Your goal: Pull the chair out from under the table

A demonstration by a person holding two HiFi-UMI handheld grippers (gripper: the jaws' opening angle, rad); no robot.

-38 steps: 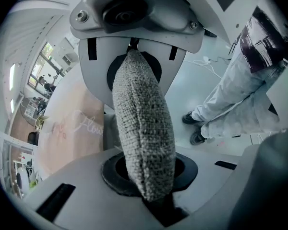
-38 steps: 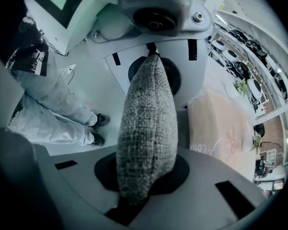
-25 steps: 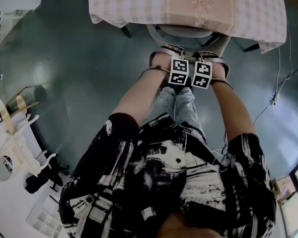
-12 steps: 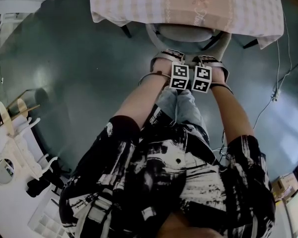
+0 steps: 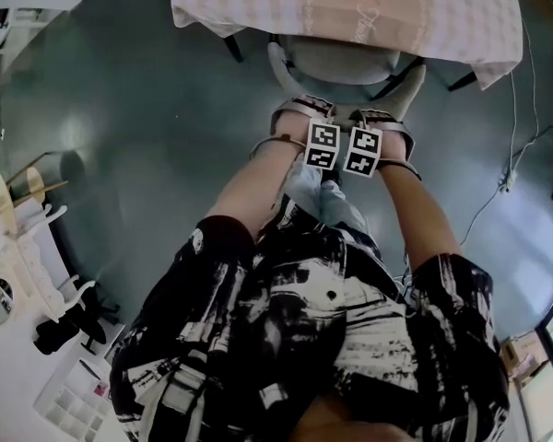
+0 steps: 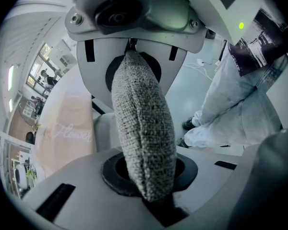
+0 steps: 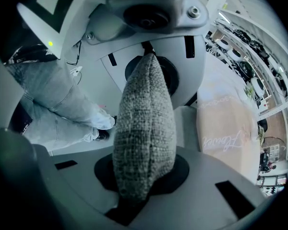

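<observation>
A grey chair (image 5: pixel 346 63) stands partly out from under the table, whose pink checked cloth (image 5: pixel 350 3) fills the top of the head view. The chair's curved backrest (image 5: pixel 281 72) faces me. Side by side on the backrest's top edge are my left gripper (image 5: pixel 315 136) and right gripper (image 5: pixel 369 144). In the left gripper view the left gripper (image 6: pixel 142 128) is shut on the woven grey backrest edge (image 6: pixel 143 104). The right gripper view shows the same: the right gripper (image 7: pixel 145 128) is clamped on the backrest fabric (image 7: pixel 146 104).
My legs in pale jeans (image 5: pixel 323 196) stand just behind the chair. A white cable (image 5: pixel 516 155) trails over the dark floor at right. At the lower left a white desk (image 5: pixel 18 376) carries a wooden model (image 5: pixel 28 265) and a paint palette (image 5: pixel 69 403).
Both grippers and the chair have slid toward me, away from the table. More of the seat now shows beyond the cloth's edge.
</observation>
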